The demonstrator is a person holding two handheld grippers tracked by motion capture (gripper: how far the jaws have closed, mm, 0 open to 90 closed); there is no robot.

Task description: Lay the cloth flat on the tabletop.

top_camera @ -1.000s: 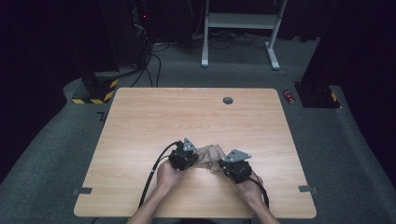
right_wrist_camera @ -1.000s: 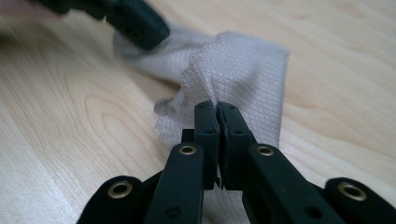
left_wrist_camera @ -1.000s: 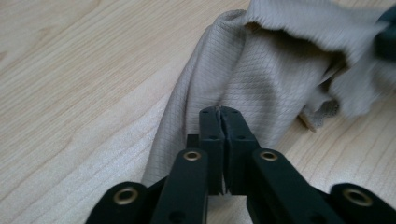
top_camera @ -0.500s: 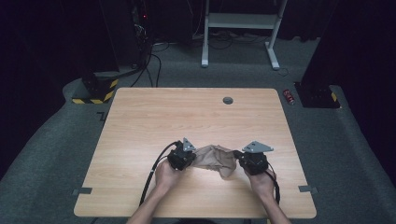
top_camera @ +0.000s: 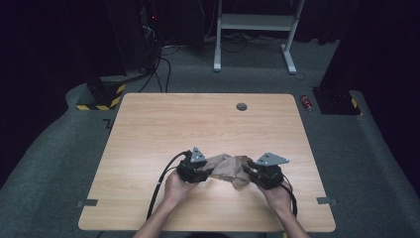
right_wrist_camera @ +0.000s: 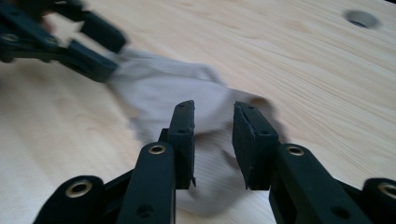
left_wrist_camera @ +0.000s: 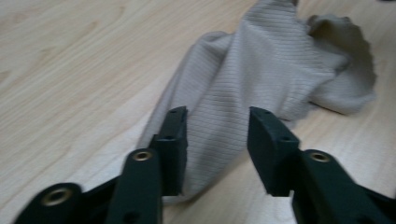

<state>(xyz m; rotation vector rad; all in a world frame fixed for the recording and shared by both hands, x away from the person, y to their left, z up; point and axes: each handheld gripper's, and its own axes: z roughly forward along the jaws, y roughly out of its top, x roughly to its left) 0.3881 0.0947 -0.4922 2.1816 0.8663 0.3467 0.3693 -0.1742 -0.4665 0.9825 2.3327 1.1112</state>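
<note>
A crumpled beige ribbed cloth (top_camera: 229, 168) is seen lying on the wooden table (top_camera: 208, 124), towards the near edge and about mid-width, between the two grippers. In the high view the L gripper (top_camera: 210, 171) is placed at the cloth's left end and the R gripper (top_camera: 246, 171) at its right end; each is held by a hand coming in from the near side, w/ a black cable trailing back along the forearm on each side.

L gripper view: the jaws are seen set moderately apart, having just been opening. The cloth (left_wrist_camera: 261, 79) lies flat on the table betw. and beyond them; the pads are not pressed on it, so it is not gripped. The fabric's fine ribbing is visible, w/ a folded, curled edge at the far right.

R gripper view: the jaws are set at a narrower gap, also having just been opening. The cloth (right_wrist_camera: 163, 88) lies under and beyond the tips, w/ a clear gap betw. the pads and nothing clamped. Farther off at upper left, the L gripper (right_wrist_camera: 109, 53) is seen blurred, its jaws apart at the cloth's other end.

A small round grommet hole (top_camera: 241, 106) is seen in the table near the far edge, right of centre, well apart from the cloth. Beyond the table, on the grey carpet, a black-and-yellow striped block (top_camera: 101, 99) is seen at far left, a white desk frame (top_camera: 255, 29) at far centre, and a small red item (top_camera: 307, 102) just off the far right corner.
</note>
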